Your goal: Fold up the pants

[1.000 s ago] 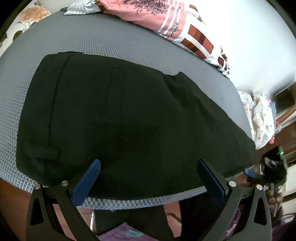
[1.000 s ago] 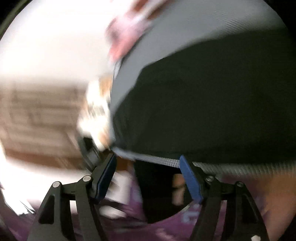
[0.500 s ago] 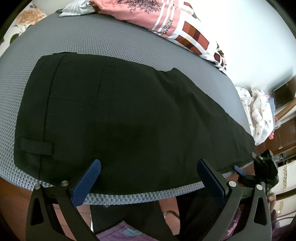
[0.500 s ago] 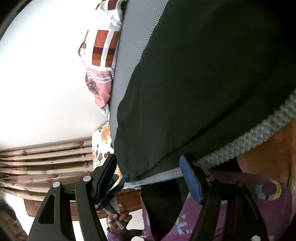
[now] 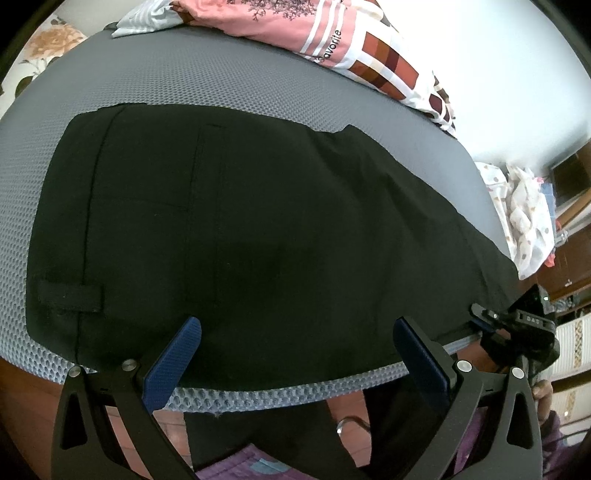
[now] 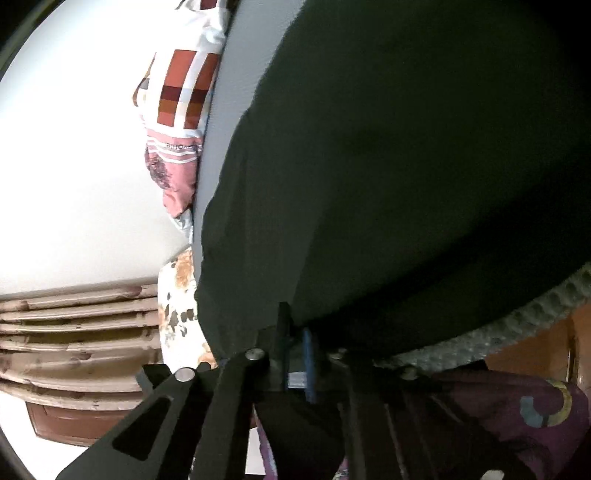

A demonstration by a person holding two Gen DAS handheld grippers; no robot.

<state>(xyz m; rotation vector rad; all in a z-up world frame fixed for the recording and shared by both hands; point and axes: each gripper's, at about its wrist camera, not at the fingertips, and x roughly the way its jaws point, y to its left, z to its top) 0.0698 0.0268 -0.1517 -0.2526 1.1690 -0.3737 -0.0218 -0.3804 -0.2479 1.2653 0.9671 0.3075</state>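
Jaws on my left gripper (image 5: 297, 350) stand apart, nothing between them, low over pants (image 5: 258, 236). My right gripper (image 6: 295, 354) is clamped on pants hem at 4 o'clock. Pants lie flat on grey mat (image 5: 221, 81); pink cloth (image 5: 295, 26) at 12.

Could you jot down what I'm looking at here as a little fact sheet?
Garment: black pants, spread flat
Surface: grey mesh mat
Left gripper: open, above the pants' near edge
Right gripper: shut on the pants' leg end
Behind: pink patterned cloth
Stage: no fold made yet
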